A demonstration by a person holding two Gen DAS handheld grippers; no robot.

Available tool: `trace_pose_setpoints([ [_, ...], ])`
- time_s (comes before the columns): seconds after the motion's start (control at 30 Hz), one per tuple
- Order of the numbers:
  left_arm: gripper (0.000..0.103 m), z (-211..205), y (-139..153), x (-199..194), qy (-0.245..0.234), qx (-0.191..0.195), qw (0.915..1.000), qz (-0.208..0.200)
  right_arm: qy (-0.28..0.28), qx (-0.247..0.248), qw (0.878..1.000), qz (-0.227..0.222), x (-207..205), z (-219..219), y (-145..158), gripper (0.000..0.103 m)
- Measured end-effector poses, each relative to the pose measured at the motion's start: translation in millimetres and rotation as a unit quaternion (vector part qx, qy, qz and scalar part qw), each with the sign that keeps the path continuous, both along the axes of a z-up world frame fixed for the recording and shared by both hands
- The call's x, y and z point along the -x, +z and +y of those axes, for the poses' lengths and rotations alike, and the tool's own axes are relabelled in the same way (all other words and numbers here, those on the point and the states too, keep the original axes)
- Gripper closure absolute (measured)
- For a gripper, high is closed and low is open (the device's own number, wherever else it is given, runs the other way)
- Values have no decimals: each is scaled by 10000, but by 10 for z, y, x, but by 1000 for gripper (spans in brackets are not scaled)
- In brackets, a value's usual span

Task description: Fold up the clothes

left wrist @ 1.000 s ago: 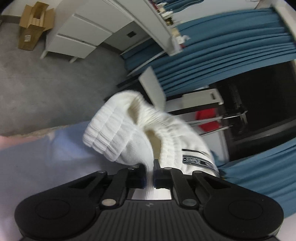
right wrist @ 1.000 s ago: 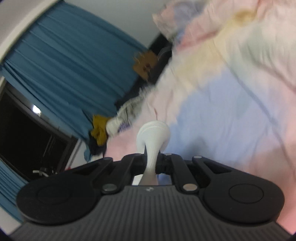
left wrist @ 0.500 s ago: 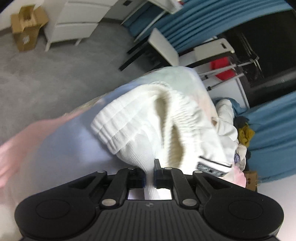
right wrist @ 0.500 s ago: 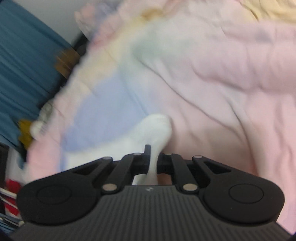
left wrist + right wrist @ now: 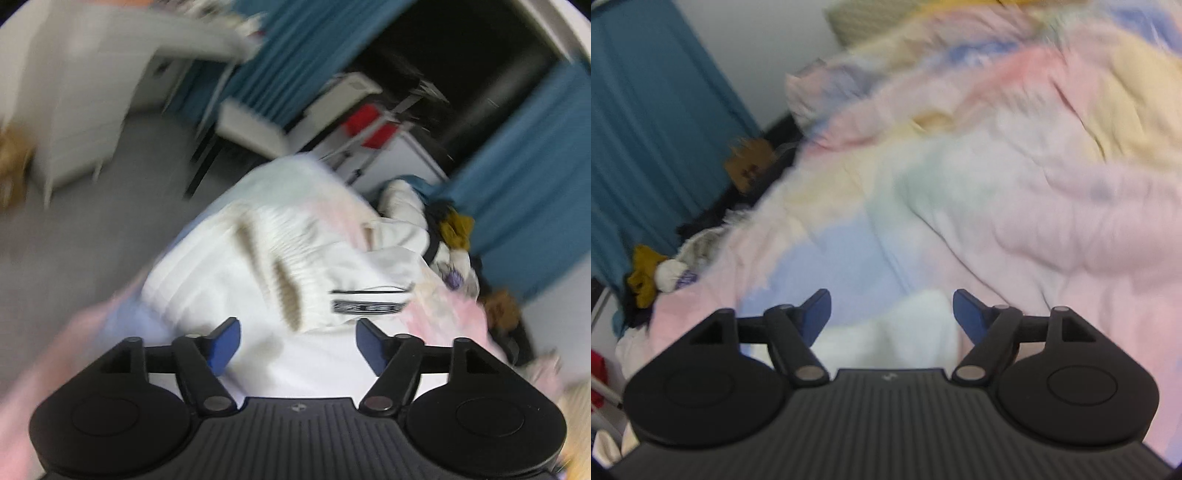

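Note:
A white ribbed knit garment (image 5: 266, 266) with a black label band (image 5: 369, 306) lies on the pastel bedspread (image 5: 443, 314). My left gripper (image 5: 297, 341) is open, its blue-padded jaws spread wide just above the garment's near part. In the right wrist view, my right gripper (image 5: 891, 314) is also open, with the garment's white end (image 5: 908, 332) lying between and below its fingers on the bedspread (image 5: 1034, 221).
A heap of other clothes (image 5: 443, 236) sits at the bed's far end, also in the right wrist view (image 5: 661, 273). Blue curtains (image 5: 517, 184), a white chair (image 5: 251, 125), a white drawer unit (image 5: 81, 122) and grey floor (image 5: 92, 236) lie beyond the bed.
Both grippers were shut on the white garment; both have now opened and let it go onto the bedspread. Both views have swung and are blurred.

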State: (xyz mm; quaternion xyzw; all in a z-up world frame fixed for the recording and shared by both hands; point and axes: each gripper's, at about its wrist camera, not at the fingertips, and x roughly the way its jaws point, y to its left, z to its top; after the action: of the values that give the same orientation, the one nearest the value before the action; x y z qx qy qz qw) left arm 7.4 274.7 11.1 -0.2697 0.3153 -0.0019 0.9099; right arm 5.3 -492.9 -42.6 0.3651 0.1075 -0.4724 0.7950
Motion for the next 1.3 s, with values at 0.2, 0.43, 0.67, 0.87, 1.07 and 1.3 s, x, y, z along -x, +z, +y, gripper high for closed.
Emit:
trace_pose_setpoints([
  [0.2, 21, -796, 204, -379, -827, -1666, 9825, -136, 1304, 523, 9900, 90, -109, 640, 362, 27],
  [0.43, 17, -1618, -206, -1146, -1387, -3398, 9302, 64, 2712, 791, 9586, 354, -483, 1335, 283, 28],
  [0.67, 66, -1718, -494, -1745, -1221, -3602, 9242, 349, 3225, 678, 9416, 690, -817, 1646, 24, 28],
  [0.87, 89, -1321, 55, -2133, -322, -2981, 9540, 45, 3545, 766, 9287, 771, -893, 1866, -23, 28],
  [1.07, 89, -860, 460, -2975, 836, -2753, 9576, 155, 3884, 1040, 9113, 885, -1047, 2173, -78, 28],
  [1.3, 88, -571, -286, -4108, 1297, -2752, 9419, 1422, 4201, 1185, 8940, 1008, -1282, 2339, -228, 28],
])
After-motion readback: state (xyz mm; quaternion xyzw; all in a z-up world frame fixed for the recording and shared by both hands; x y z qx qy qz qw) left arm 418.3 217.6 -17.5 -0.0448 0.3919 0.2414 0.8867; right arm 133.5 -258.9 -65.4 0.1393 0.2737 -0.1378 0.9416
